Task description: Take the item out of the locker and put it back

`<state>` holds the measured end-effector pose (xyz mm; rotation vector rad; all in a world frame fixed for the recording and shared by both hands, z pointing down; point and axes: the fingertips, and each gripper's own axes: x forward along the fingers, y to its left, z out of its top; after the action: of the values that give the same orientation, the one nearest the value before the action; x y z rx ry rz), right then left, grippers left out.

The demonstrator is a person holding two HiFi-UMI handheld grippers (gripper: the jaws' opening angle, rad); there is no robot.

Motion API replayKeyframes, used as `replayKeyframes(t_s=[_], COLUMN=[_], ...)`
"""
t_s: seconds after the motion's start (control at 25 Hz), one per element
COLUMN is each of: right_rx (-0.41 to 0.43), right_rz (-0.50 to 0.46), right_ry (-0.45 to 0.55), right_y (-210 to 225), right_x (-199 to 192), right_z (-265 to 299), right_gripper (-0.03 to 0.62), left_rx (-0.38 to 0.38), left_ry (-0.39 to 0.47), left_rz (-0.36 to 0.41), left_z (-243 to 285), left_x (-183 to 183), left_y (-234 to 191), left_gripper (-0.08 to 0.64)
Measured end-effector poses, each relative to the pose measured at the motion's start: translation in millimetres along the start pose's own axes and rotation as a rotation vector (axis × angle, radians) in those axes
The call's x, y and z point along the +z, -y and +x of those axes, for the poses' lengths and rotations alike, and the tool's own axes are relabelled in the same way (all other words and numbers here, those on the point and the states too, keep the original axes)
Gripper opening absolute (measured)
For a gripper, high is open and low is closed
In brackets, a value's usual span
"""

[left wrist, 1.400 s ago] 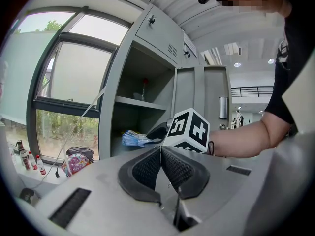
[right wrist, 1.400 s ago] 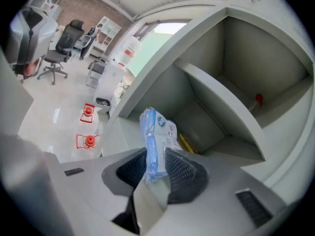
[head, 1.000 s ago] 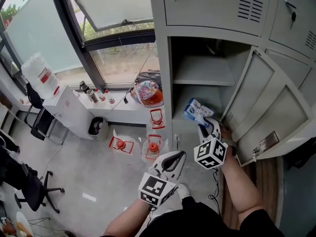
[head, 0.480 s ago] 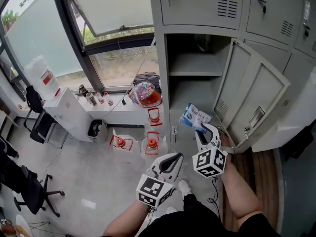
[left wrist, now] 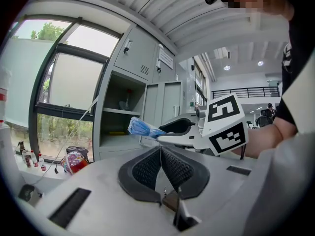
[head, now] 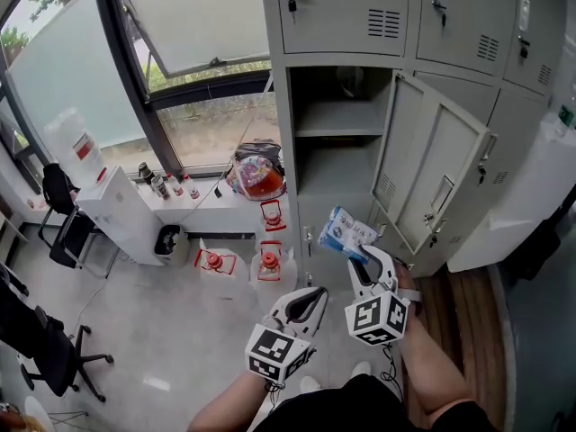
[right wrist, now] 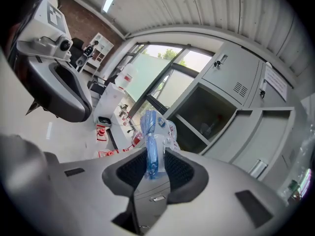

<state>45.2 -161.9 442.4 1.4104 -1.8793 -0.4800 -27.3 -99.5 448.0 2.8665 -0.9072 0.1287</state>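
Note:
A blue and white plastic packet (head: pixel 346 233) hangs in the air in front of the open grey locker (head: pixel 337 165), outside it. My right gripper (head: pixel 367 257) is shut on the packet (right wrist: pixel 151 146), whose blue edge is pinched between the pads. In the left gripper view the packet (left wrist: pixel 140 128) sticks out of the right gripper toward the locker. My left gripper (head: pixel 310 301) sits low and to the left of the right one, its jaws shut with nothing between them (left wrist: pixel 160 168). The locker door (head: pixel 430 183) stands swung out to the right. Both locker shelves look bare.
A colourful bag (head: pixel 256 174) lies on a low white ledge (head: pixel 202 210) left of the locker. Red stands (head: pixel 270 264) sit on the floor below it. A white water dispenser (head: pixel 112 210) stands by the window, with an office chair (head: pixel 49 345) at far left.
My right gripper has drawn back from the locker with the packet, down and toward me. The view has pulled away from the locker. The left gripper has kept its place beside it.

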Motion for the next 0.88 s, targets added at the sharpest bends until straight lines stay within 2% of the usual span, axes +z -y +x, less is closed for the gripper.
replayKeyframes(t_s=[0.48,0.88], right_rx=[0.030,0.085], right_rz=[0.030,0.027], right_ry=[0.053,0.088], right_y=[-2.1,-1.1], right_x=[-17.3,-64.4], right_z=[-65.4,-134.4], right_gripper=[0.164,0.163], left_rx=[0.059,0.113], left_ry=[-0.005,-0.007], left_rz=[-0.027,-0.038], left_z=[1.5,7.5], left_x=[-6.9,-23.3], left_y=[39.3,120.0], left_gripper=[0.017,0.017])
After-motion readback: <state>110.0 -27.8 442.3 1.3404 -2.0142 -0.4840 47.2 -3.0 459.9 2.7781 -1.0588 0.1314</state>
